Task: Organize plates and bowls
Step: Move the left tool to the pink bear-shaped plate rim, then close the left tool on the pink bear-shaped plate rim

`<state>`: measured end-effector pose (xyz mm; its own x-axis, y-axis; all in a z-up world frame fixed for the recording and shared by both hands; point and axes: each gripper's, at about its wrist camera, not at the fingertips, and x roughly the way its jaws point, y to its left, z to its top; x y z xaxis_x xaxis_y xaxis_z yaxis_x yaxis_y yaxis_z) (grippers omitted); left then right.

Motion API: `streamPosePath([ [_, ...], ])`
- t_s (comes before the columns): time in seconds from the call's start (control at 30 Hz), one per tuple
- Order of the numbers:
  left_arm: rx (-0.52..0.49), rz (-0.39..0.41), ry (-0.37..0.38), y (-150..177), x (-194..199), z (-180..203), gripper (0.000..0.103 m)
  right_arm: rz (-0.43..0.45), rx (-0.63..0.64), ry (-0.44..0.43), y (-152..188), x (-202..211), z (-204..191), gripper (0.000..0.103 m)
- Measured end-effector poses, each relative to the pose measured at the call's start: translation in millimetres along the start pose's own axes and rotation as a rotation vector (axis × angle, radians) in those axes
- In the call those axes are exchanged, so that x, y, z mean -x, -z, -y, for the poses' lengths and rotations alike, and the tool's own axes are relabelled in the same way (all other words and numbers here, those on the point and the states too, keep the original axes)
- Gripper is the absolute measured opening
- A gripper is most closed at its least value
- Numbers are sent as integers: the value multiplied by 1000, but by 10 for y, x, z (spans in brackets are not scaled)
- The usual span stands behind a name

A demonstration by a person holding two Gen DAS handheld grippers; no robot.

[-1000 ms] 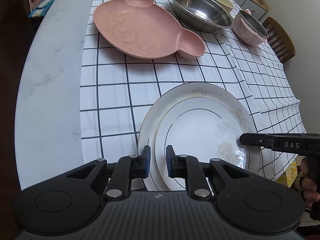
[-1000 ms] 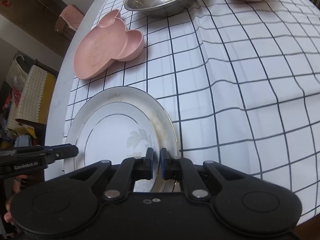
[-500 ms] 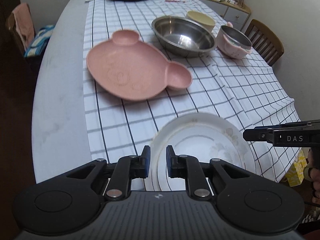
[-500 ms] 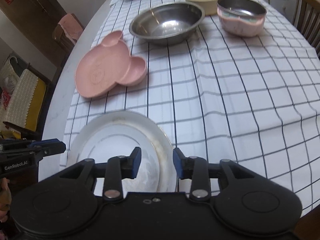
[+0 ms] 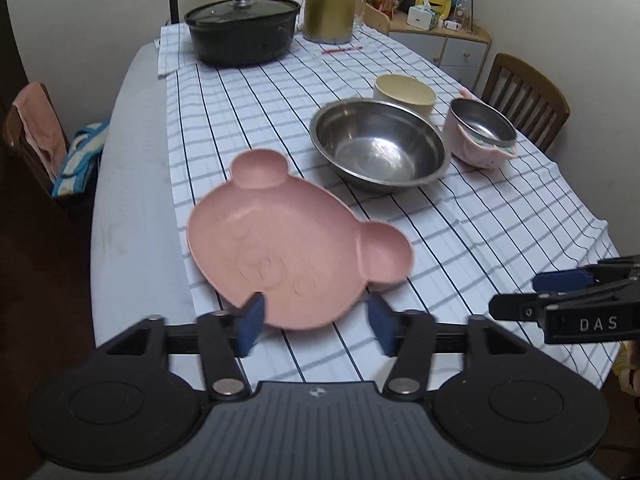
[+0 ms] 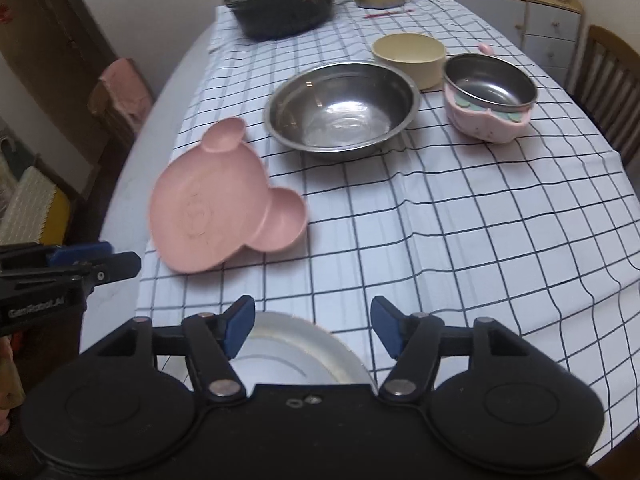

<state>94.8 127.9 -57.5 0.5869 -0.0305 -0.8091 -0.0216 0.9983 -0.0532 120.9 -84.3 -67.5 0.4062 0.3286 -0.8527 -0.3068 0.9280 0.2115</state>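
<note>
the blue fingers (image 5: 253, 317) of my left gripper (image 5: 316, 322) stand wide apart, and they have just been opening. nothing is pinched between them. past their tips i see the near edge of the pink bear plate (image 5: 296, 252), but the pads do not press on it.

the blue fingers (image 6: 240, 324) of my right gripper (image 6: 312, 330) are wide apart too, and they also have just been opening. the white plate (image 6: 288, 356) lies under them at 6 o'clock in the right view, partly hidden by the gripper body. the pads do not touch it.

all of it sits on a white checked cloth (image 6: 460, 220). in the right view the pink bear plate (image 6: 216, 200) is at 10 o'clock from my fingers. the big steel bowl (image 6: 340, 108) is at 12 o'clock, well past it. the cream bowl (image 6: 408, 56) is just behind the steel bowl, and i cannot tell if they touch. the small pink bowl with a steel inside (image 6: 488, 96) is at 1 o'clock, near both.

far off at 12 o'clock i see a black pot with a lid (image 5: 244, 28) and a gold jug (image 5: 328, 4) beside it.

my left gripper also peeks in at 9 o'clock of the right view, and my right one at 3 o'clock of the left view.
</note>
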Motion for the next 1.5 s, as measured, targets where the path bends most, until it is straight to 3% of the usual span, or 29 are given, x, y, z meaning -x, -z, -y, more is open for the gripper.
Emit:
streamPosePath([
  [0.13,-31,2,-2,-210,-148,-101,68,23,-40,72,-85,-71,-32,82],
  [0.3,-114,6,-20,-530,-418,-235,68,22,-94,159,-179,-236,-135,88],
  [0.8,-225,-103,-10,-1036,-1422,-680,68,-53,-206,178,-325,-743,-495,88],
  [1.27,-273,-160,28,-1128,-1870,-674,66,-110,-275,132,-468,-1116,-610,80],
  [1.5,-284,-192,33,-1081,-1936,-720,46,-134,-265,121,-465,-1217,-674,74],
])
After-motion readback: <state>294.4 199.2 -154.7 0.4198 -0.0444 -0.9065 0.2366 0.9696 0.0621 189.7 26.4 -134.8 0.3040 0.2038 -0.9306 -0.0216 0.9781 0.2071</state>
